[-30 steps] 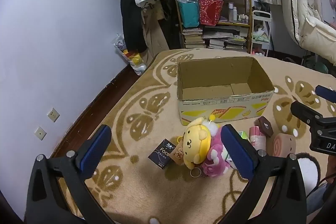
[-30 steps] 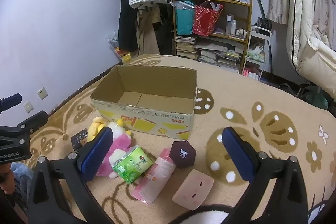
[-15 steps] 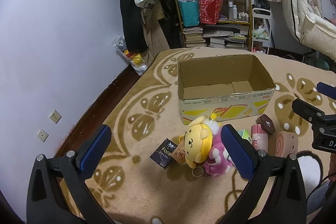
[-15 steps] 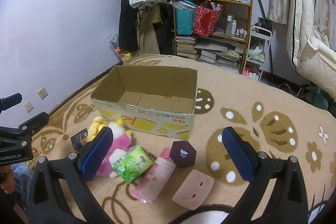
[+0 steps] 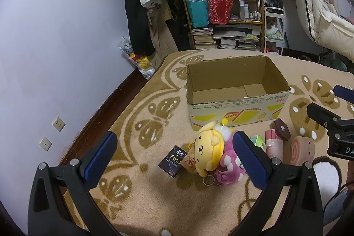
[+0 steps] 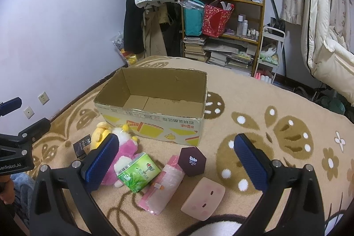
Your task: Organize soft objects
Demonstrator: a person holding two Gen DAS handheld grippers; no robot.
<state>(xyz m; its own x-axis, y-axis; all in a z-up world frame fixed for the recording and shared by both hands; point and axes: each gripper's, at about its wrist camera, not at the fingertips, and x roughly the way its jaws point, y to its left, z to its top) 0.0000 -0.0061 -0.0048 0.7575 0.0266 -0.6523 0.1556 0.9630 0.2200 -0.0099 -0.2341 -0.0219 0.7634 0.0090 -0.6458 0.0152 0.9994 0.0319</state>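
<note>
The empty box (image 5: 236, 90) sits on the rug (image 5: 154, 191). The yellow plush (image 5: 209, 153) lies before it, probably light and squashy; grip its head. Left gripper (image 5: 174, 160) and right gripper (image 6: 177, 160) fingers spread, empty.

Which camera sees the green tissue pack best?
The right wrist view. There the green tissue pack lies whole in front, picture and barcode showing, leaning on the pink plush. In the left wrist view only a small corner peeks out behind a blue finger of the left claw.
</note>
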